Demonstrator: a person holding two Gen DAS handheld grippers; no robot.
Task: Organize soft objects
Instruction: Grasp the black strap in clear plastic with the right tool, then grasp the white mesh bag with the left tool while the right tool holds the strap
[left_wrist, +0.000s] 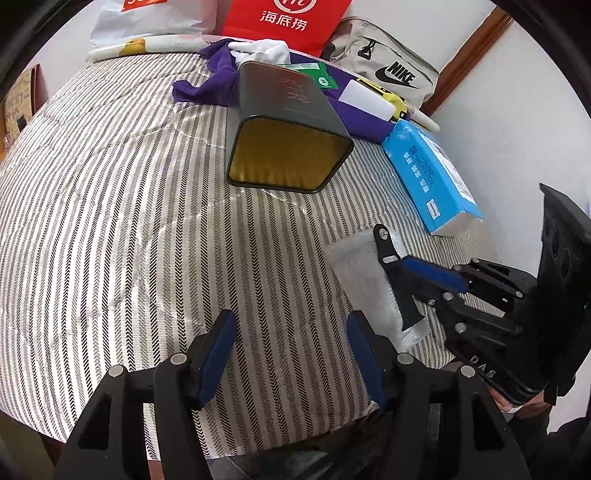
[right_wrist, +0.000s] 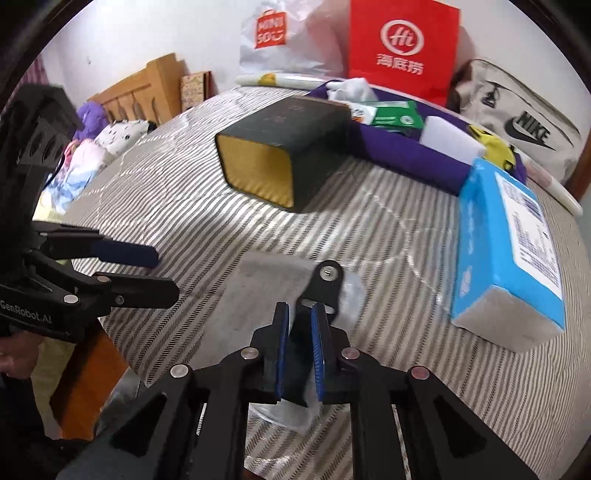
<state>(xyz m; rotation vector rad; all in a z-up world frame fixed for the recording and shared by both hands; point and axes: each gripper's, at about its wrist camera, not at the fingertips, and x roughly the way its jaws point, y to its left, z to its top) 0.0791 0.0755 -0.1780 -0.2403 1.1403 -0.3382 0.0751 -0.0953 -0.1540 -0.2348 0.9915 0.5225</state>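
The right gripper (right_wrist: 300, 345) is pinching a grey-white bubble-wrap pouch (right_wrist: 271, 278) lying on the striped quilt (right_wrist: 388, 236). The left gripper (left_wrist: 290, 354) is hovering spread, empty, beside it. Beyond, a dark square tin (left_wrist: 286, 136) is lying open-mouthed.

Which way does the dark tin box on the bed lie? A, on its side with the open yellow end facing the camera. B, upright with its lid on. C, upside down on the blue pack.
A: the tin box lies on its side on the striped bedcover, yellow inside showing.
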